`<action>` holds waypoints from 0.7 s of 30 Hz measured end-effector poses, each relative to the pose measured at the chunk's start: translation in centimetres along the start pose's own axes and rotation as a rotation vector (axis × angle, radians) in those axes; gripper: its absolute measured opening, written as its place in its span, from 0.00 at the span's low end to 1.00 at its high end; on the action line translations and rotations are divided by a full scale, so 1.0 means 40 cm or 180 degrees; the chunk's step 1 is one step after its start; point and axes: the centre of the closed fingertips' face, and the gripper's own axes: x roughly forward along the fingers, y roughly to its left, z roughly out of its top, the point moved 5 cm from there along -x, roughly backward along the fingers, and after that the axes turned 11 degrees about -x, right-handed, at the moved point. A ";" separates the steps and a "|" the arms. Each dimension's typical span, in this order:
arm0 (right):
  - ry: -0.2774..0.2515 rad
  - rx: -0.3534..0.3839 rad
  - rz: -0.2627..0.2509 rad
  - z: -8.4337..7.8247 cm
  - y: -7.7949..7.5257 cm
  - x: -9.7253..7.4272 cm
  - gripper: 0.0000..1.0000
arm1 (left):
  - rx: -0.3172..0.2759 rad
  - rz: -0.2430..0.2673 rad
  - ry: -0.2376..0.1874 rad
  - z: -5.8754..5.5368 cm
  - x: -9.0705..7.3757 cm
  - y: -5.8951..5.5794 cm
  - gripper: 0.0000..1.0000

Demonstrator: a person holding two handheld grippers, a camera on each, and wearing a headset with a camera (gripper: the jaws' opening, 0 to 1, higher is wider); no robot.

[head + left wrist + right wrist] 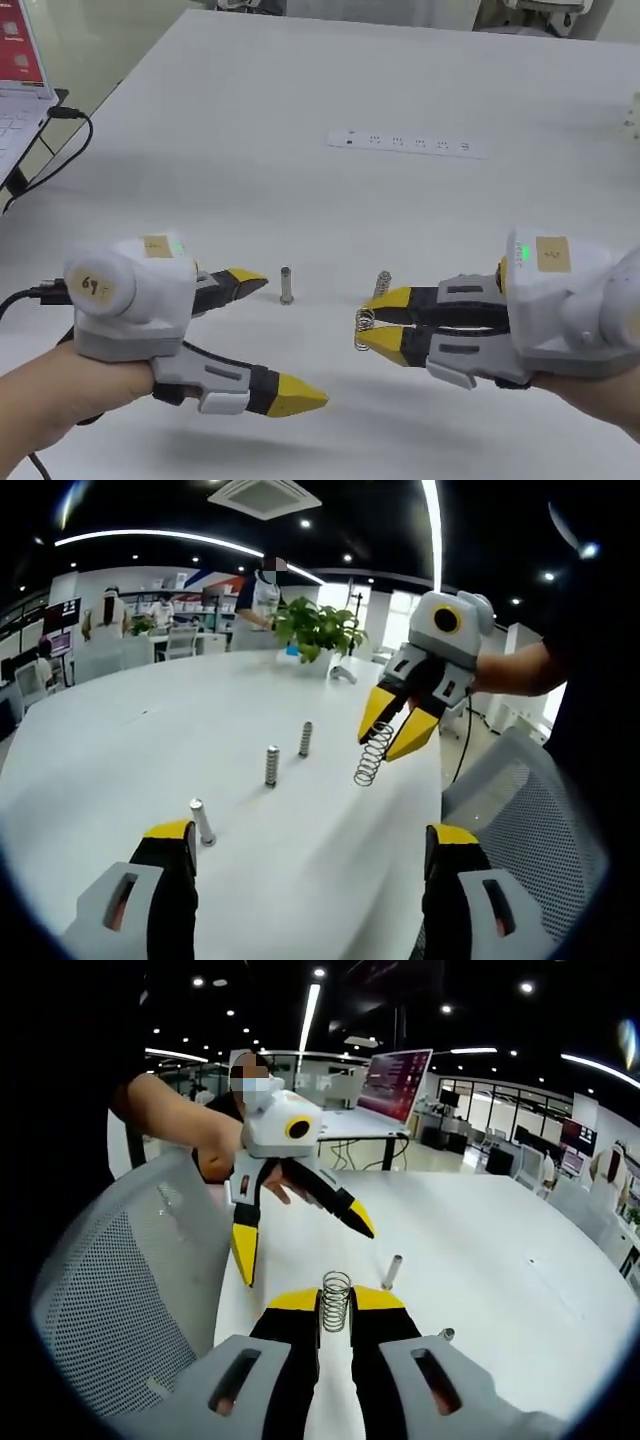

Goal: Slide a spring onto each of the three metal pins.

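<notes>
My right gripper point(366, 329) is shut on a small steel spring point(364, 319) and holds it just above the white table point(300, 190). That spring point(336, 1300) stands upright between its yellow jaws. A bare metal pin point(287, 285) stands left of the spring, between the two grippers. Beside the right gripper's upper jaw is a pin wearing a spring point(383, 283). In the left gripper view the bare pin point(202, 820) is nearest, with two sprung pins point(271, 766) point(306, 739) beyond it. My left gripper point(275, 338) is open, empty, and near the bare pin.
A white power strip point(407, 144) lies further back on the table. A laptop point(15, 70) and its black cable point(60, 150) are at the far left edge. A grey mesh chair point(530, 810) stands beside the table. A potted plant point(318, 628) is at the far end.
</notes>
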 end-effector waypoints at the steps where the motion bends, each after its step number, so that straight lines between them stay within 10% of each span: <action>1: 0.0006 -0.0010 -0.0003 -0.001 0.001 -0.001 0.08 | -0.0002 0.0031 -0.0009 -0.001 -0.004 0.004 0.94; 21: 0.0059 0.0066 -0.0182 -0.034 -0.017 -0.009 0.08 | -0.0091 0.0413 -0.0110 -0.023 -0.068 0.065 0.98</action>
